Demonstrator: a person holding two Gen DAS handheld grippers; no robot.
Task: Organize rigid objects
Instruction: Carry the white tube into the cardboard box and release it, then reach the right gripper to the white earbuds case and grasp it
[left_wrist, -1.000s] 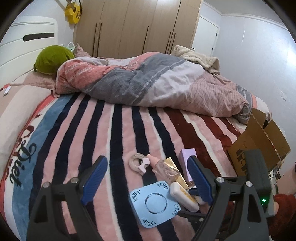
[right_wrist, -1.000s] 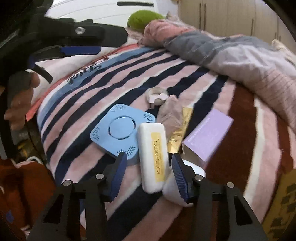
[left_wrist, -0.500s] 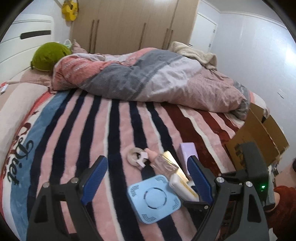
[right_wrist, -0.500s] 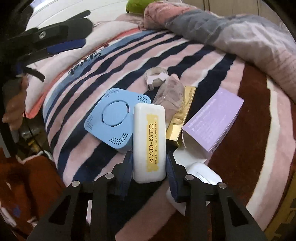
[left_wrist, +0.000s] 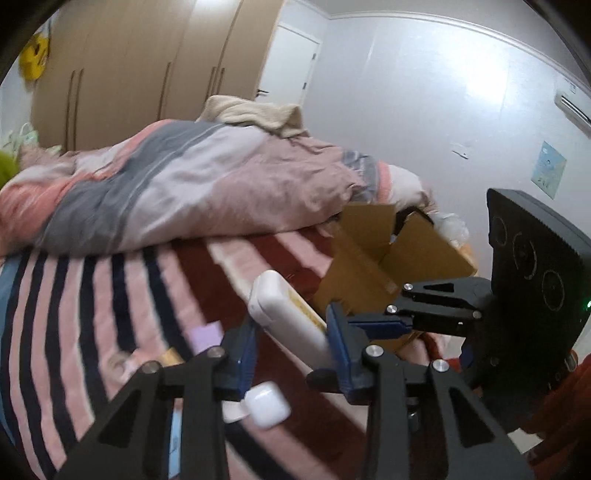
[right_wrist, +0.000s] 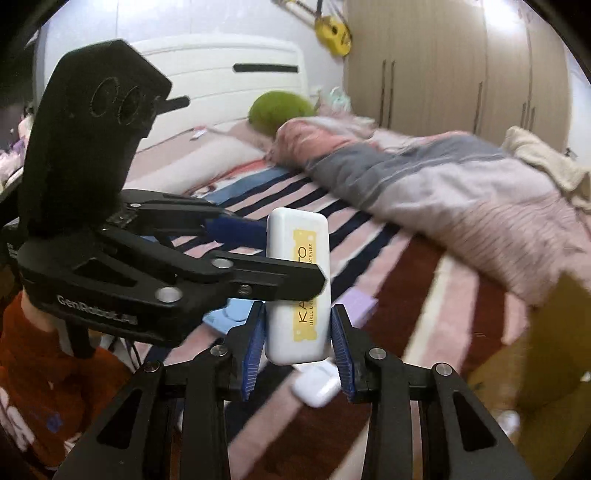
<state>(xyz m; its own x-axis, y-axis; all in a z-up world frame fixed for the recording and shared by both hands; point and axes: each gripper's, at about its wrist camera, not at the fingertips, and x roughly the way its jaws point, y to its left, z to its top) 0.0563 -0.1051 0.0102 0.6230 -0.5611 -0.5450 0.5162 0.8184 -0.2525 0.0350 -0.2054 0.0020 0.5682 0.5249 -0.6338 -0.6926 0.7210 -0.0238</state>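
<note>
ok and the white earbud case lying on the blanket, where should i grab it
Come straight down from above, fingers across its two rounded sides: the earbud case lies flat on the striped blanket, so only top and sides are free. Do it after the kato case is stowed.

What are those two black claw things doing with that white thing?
A person holds a gripper in each hand. The right gripper is clamped on a white concealer case and holds it up above the striped bed. The left gripper has its fingers around the same case, though whether it is squeezing is unclear. It looks like a handover. A cardboard box sits open nearby.
</note>
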